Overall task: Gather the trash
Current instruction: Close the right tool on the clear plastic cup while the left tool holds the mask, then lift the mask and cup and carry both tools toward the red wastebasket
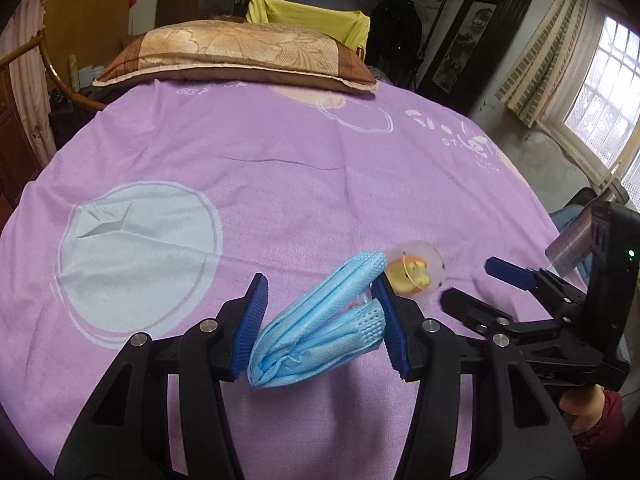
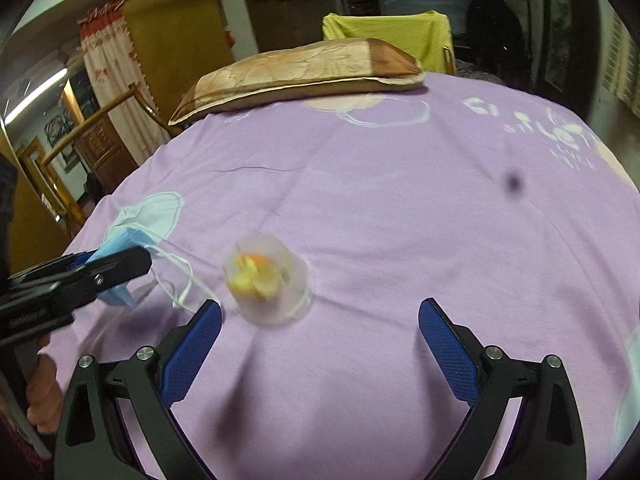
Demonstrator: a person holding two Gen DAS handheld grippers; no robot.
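My left gripper [image 1: 322, 300] is shut on a crumpled blue face mask [image 1: 320, 328], held between its blue pads just above the purple bedsheet [image 1: 280, 168]. The mask [image 2: 116, 252] and the left gripper [image 2: 108, 264] also show in the right wrist view, with white ear loops [image 2: 180, 276] hanging. A clear plastic cup [image 2: 268, 280] with orange and yellow scraps inside lies on the sheet, just ahead of my right gripper [image 2: 320, 312], which is open and empty. The cup [image 1: 416, 270] sits between both grippers; the right gripper [image 1: 476, 284] is to its right.
A brown and gold pillow [image 1: 236, 56] lies at the head of the bed. A yellow-draped chair [image 1: 312, 16] stands behind it. Wooden furniture [image 2: 96, 140] is at the left, a window [image 1: 608, 92] at the right.
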